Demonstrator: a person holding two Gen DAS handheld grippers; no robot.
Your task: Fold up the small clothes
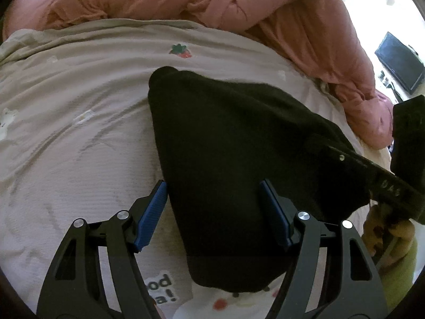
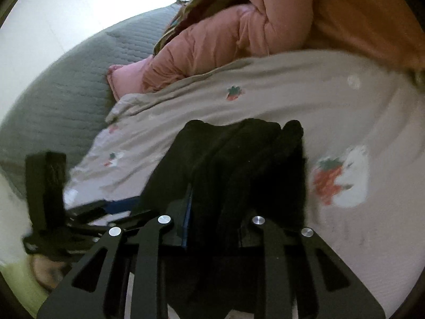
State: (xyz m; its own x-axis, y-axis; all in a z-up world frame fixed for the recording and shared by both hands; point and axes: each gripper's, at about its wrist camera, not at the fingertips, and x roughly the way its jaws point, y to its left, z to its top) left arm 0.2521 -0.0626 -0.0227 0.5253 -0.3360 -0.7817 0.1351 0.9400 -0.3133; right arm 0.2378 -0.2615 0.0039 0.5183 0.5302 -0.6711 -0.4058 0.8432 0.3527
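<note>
A small black garment point(image 1: 225, 143) lies on the beige strawberry-print bedsheet point(image 1: 79, 106). My left gripper point(image 1: 213, 202) is open, its blue pads on either side of the garment's near part, just above it. My right gripper point(image 2: 215, 212) is shut on the black garment point(image 2: 239, 164) at its right edge and lifts bunched folds of it. The right gripper also shows in the left wrist view point(image 1: 372, 170), reaching in from the right. The left gripper shows at the left of the right wrist view point(image 2: 87, 212).
A pink puffy quilt point(image 1: 239, 2) is heaped along the far side of the bed. A grey quilted cover point(image 2: 66, 85) lies at the left. A dark screen point(image 1: 401, 63) stands off the bed at the right. A printed patch with letters point(image 1: 162, 287) sits on the sheet.
</note>
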